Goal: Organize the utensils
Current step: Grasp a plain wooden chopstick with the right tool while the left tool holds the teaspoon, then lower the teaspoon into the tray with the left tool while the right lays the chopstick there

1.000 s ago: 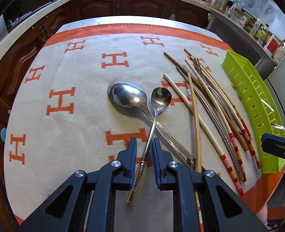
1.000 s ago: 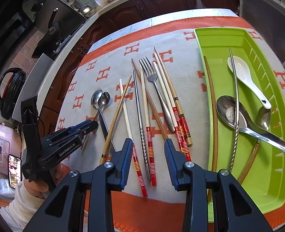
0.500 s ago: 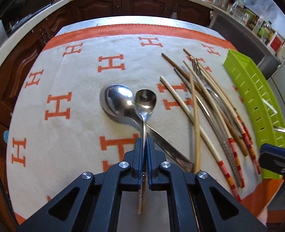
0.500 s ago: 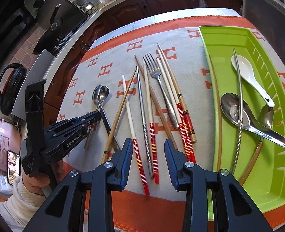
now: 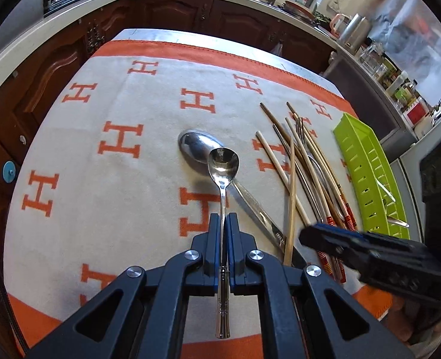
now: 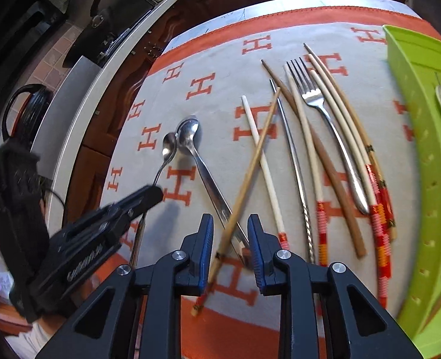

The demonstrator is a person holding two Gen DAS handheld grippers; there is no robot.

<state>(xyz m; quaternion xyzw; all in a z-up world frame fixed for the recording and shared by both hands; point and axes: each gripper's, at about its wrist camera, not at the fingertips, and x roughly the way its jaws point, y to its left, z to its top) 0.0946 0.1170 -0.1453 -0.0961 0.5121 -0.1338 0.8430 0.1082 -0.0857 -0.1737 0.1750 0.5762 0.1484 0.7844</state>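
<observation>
Trouble looms: left gripper (image 5: 223,224) pinches small spoon (image 5: 222,164) by thin handle, liable to swivel; right gripper (image 6: 230,233), closing around bamboo chopstick (image 6: 247,173), may snag large spoon (image 6: 204,167).

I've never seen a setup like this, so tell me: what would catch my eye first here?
Probably the left hand-held gripper, shut on the handle of a small steel spoon over a cream cloth printed with orange H letters. Next, the fan of chopsticks and a fork lying on the cloth, right of the spoon. Last, the bright green tray at the right edge.
</observation>
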